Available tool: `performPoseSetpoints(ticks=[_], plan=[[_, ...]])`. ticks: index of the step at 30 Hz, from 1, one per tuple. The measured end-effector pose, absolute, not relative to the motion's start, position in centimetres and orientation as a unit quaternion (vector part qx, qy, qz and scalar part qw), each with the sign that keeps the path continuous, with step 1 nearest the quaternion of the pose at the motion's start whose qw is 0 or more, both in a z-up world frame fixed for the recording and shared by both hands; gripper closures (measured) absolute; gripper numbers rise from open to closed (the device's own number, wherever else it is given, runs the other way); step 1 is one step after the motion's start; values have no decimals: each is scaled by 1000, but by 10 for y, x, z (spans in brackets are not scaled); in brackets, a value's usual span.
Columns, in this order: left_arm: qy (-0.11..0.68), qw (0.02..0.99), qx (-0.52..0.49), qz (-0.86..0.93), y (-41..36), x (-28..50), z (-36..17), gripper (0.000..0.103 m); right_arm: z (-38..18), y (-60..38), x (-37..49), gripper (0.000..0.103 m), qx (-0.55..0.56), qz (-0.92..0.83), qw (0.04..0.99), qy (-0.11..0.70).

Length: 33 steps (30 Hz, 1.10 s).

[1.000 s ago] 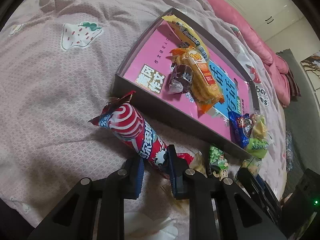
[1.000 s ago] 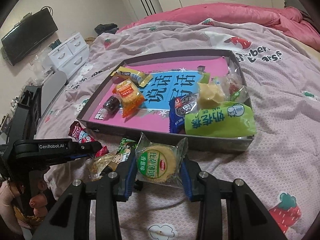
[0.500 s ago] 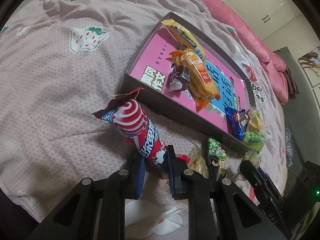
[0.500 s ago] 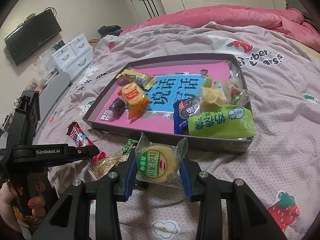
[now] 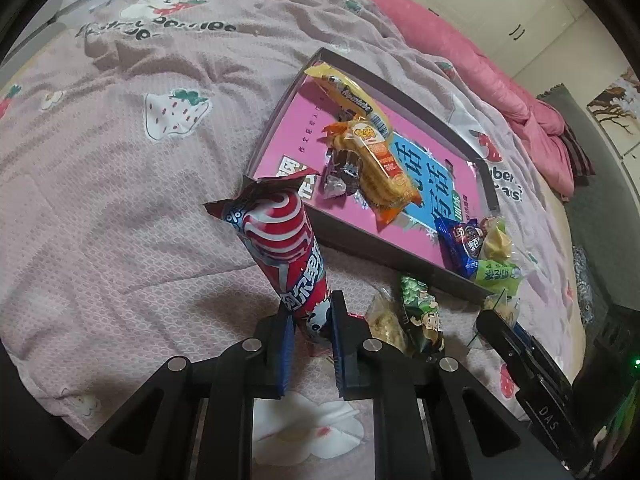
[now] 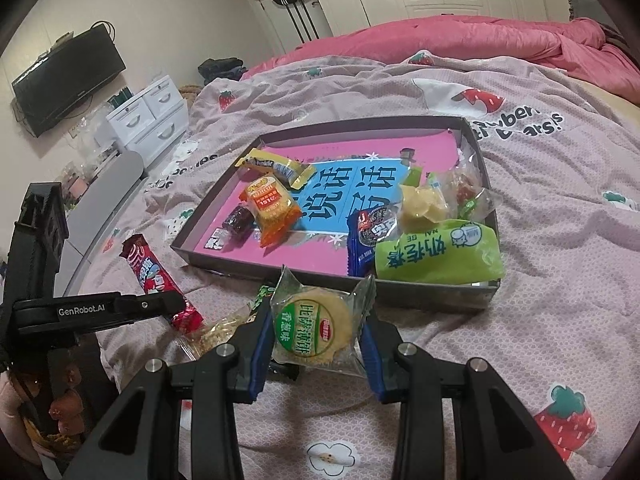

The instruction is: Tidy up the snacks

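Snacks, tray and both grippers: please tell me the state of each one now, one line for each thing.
Left gripper: shut on the red swirl snack.
Red swirl snack: gripped at its lower end, sticking up tilted.
Right gripper: shut on the round cracker pack.
Round cracker pack: held in front of the tray.
Tray: open, several snacks inside.
Green pack: lying in the tray's near corner.
Peanut pack: loose on the bedspread.

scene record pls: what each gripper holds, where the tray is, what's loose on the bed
left gripper: shut on red swirl snack stick, lower end pinched
right gripper: shut on round green-label biscuit pack
tray: on the bedspread, several snacks inside
loose by the tray's near wall: green cartoon packet, clear crumbly packet
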<state>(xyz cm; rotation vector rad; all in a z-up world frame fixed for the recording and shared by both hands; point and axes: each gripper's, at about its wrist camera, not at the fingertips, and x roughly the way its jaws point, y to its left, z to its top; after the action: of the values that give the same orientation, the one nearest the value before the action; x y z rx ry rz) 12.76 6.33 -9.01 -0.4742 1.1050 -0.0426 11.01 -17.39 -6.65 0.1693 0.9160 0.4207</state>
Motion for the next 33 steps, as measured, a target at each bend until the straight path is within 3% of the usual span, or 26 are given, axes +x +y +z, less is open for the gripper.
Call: performPoseSetpoints(ticks=[33], plan=[[406,909,-91,-13,47,127,-24,87,-24,-187,99,64,108,214,907,345]])
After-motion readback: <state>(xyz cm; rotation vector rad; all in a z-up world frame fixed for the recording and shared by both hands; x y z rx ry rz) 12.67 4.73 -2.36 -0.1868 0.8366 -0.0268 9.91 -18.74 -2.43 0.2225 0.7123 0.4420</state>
